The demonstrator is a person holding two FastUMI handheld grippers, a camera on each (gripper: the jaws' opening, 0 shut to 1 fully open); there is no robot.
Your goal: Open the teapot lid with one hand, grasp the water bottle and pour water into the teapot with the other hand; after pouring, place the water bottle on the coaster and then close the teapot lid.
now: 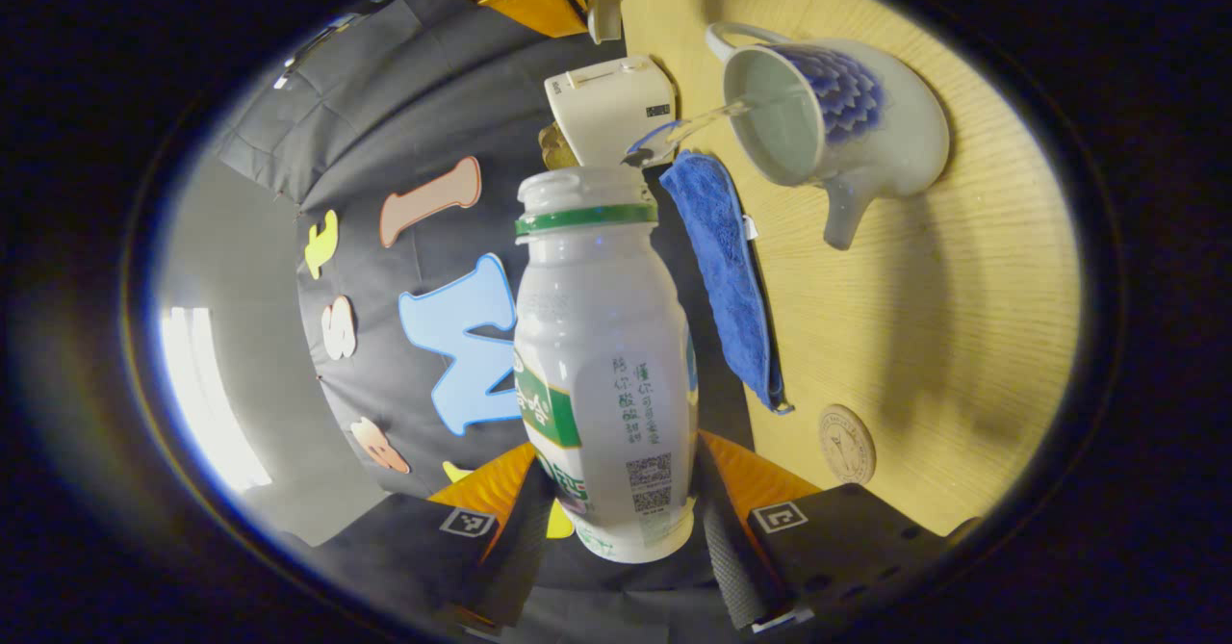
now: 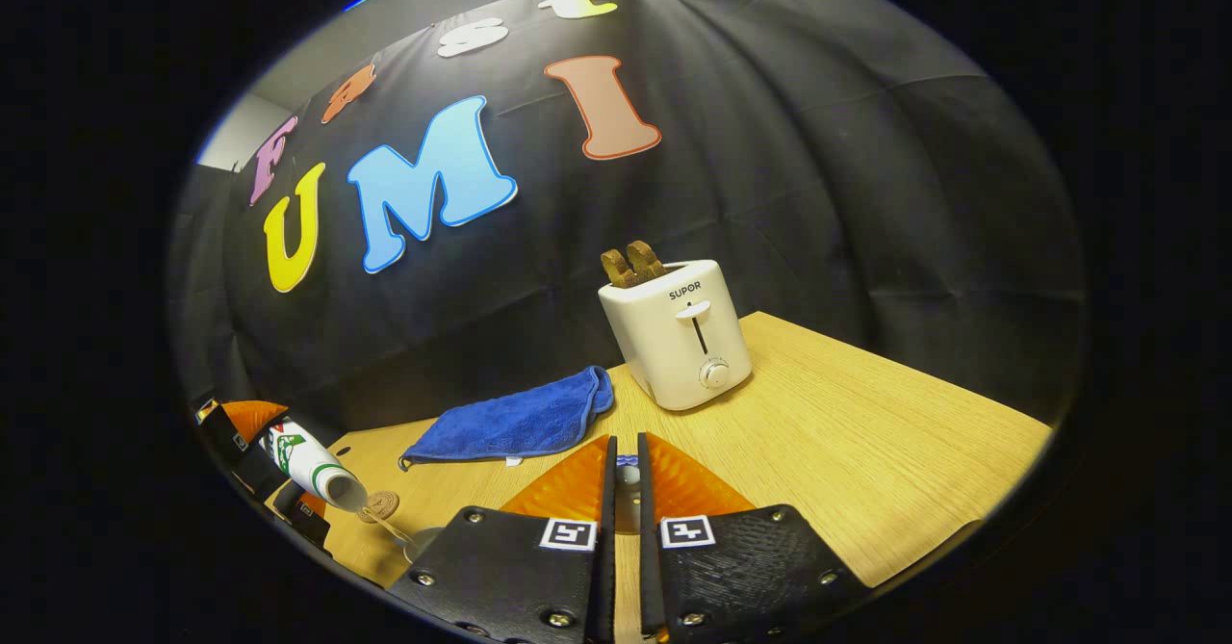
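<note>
The left tongs (image 1: pixel 616 519) are gripping the water bottle (image 1: pixel 602 355) low on its body, one finger pressing on each side, and holding it tipped over with its open mouth toward the teapot (image 1: pixel 833 124). A thin stream of water (image 1: pixel 698 124) is running from the bottle's mouth into the teapot's open top, where pale water is already sitting inside. The teapot is resting on the wooden surface (image 1: pixel 914 355), spout pointing away from the bottle. A blue cloth (image 1: pixel 722 278) is lying between bottle and teapot, and the round coaster (image 1: pixel 847 444) is lying bare on the surface near the tongs, apart from the teapot.

The right tongs (image 2: pixel 626 519) are standing nearly closed, with a small pale thing with a blue band (image 2: pixel 627 471) sitting in the narrow gap; what it is, I cannot tell. Beyond them, a white toaster (image 2: pixel 679 341) is carrying two brown slices (image 2: pixel 632 264) in its slots. In the right gripper view the tilted bottle is showing far off at the lower left.
</note>
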